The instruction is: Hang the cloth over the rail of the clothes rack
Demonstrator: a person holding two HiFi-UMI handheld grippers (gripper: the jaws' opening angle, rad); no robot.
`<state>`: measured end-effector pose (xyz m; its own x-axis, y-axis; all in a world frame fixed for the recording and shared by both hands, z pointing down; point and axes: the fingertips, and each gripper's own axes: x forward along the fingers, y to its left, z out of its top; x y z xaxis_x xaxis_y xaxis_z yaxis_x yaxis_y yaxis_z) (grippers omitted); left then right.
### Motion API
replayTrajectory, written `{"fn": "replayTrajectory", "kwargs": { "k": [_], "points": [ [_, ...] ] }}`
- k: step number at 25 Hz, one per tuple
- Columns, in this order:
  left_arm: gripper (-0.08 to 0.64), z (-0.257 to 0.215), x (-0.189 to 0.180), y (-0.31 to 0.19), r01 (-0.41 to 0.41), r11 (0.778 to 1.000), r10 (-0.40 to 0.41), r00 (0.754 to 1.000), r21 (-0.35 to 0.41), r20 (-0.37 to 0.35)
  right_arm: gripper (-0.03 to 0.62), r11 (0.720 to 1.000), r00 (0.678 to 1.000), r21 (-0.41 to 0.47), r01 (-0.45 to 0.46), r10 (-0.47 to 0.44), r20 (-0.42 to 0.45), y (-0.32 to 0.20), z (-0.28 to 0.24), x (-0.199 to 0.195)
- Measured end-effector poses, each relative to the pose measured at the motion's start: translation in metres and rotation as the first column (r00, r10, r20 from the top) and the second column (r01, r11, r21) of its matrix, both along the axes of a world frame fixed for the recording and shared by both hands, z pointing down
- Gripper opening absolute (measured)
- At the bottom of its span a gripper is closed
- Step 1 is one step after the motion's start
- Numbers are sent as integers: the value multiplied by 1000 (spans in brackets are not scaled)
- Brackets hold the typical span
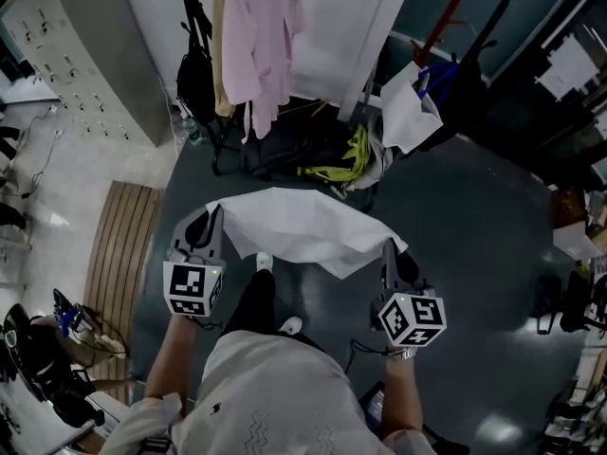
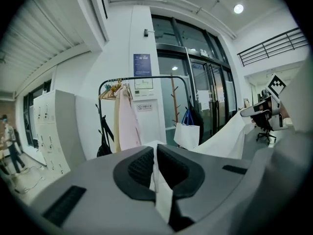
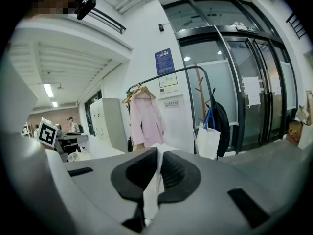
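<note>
Now, carrying the cloth (image 1: 294, 227) spread wide between both hands, near the body and well apart from the clothes rack (image 2: 146, 77) on the far side. Pinching its left corner tight in the left hand-held gripper (image 1: 211, 221) and its right corner in the right hand-held gripper (image 1: 390, 254); clenched on white fabric in both gripper views.

Probably best to hold both grips firm and the span taut, walk up to the rack, and lift clear above the rail (image 3: 177, 73). Aim for the bare stretch right of the pink garment (image 1: 261, 36), so as not to drape over it. Lower the far edge past the rail and let go only once about half hangs on each side.

Counting: one cloth, two hand-held grippers, one rack with one rail, one pink garment, one tan garment (image 1: 221, 45) beside it, one black bag (image 1: 196, 79) at the rack's left end, one white bag (image 1: 408, 112) to the right.
</note>
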<state>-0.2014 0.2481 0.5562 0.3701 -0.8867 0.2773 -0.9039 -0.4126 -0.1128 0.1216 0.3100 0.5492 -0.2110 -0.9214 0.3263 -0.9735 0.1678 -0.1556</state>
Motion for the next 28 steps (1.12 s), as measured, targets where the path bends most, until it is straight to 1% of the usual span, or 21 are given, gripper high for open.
{"fn": "replayTrajectory", "kwargs": {
  "k": [3, 7, 11, 14, 16, 19, 23, 25, 26, 28],
  "points": [
    [17, -3, 10, -70, -30, 999, 30, 999, 33, -15, 18, 999, 999, 5, -39, 39, -21, -58, -5, 13],
    [17, -9, 29, -169, -91, 995, 92, 995, 40, -26, 18, 994, 994, -4, -110, 110, -27, -134, -13, 21],
    [17, -25, 48, -252, -156, 986, 157, 987, 59, -21, 18, 986, 985, 24, -164, 165, -55, -203, -34, 30],
    [17, -31, 51, -307, -161, 984, 161, 987, 76, 5, 18, 977, 977, 47, -209, 211, -35, -246, -42, 39],
    [17, -32, 52, -336, -158, 984, 157, 987, 77, 16, 18, 975, 975, 47, -218, 220, -36, -268, -43, 43],
    [17, -33, 57, -376, -166, 984, 163, 986, 67, 42, 18, 978, 977, 32, -206, 207, -54, -306, -41, 51],
    [17, -32, 74, -429, -177, 984, 176, 982, 12, 73, 18, 987, 984, 14, -162, 162, -73, -365, -40, 67],
    [17, -41, 87, -452, -178, 984, 177, 981, 7, 80, 18, 996, 992, 4, -92, 92, -92, -395, -47, 73],
    [17, -50, 95, -463, -175, 984, 173, 981, 17, 87, 18, 999, 994, 7, -48, 49, -101, -411, -54, 76],
    [17, -74, 112, -488, -161, 985, 154, 982, 62, 113, 18, 999, 993, 31, 24, -20, -118, -444, -75, 87]
  ]
}}
